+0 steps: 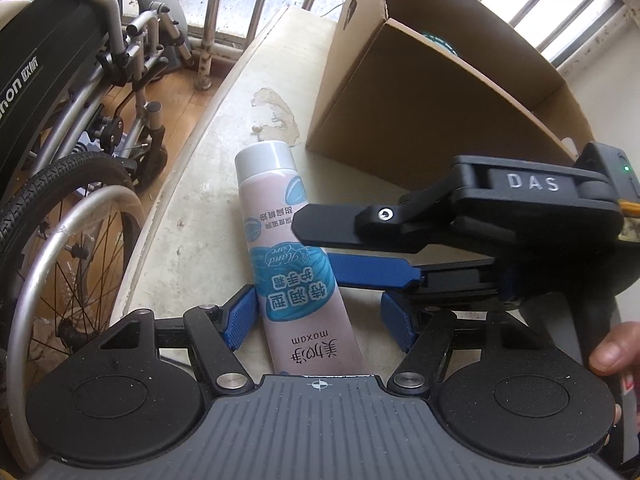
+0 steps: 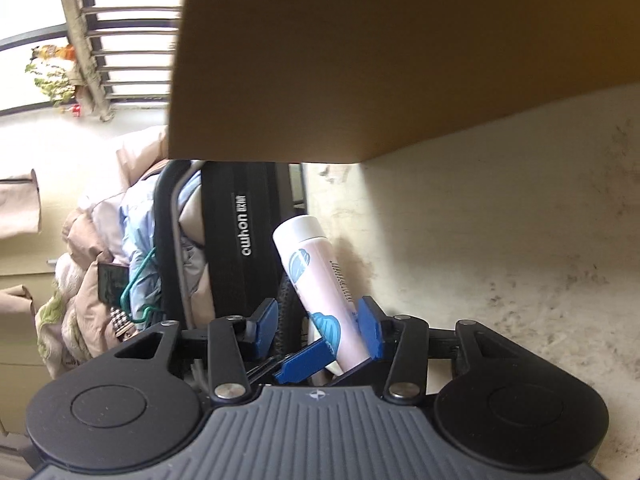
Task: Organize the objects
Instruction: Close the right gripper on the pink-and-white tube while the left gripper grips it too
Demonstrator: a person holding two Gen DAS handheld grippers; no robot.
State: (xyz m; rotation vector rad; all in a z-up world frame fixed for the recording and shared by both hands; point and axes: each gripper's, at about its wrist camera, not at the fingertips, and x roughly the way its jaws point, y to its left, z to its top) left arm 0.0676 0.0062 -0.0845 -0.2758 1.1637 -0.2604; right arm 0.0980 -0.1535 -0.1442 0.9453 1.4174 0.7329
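A pink hand-cream tube (image 1: 288,248) with a silver cap and blue leaf print lies on the worn white table (image 1: 208,216). My left gripper (image 1: 320,320) is open, its blue pads on either side of the tube's lower end, not pressing it. My right gripper (image 1: 320,248) comes in sideways from the right, its jaws open above and below the tube's middle. In the right wrist view the tube (image 2: 320,280) sits between the right gripper's (image 2: 320,330) open blue pads, against the right one. A brown cardboard box (image 1: 432,92) stands open just behind the tube.
A folded wheelchair (image 1: 80,152) stands left of the table's curved edge. The box wall (image 2: 360,60) fills the top of the right wrist view. Window bars (image 1: 224,0) run behind. A pile of clothes (image 2: 104,264) lies beyond the wheelchair. A hand (image 1: 616,352) holds the right gripper.
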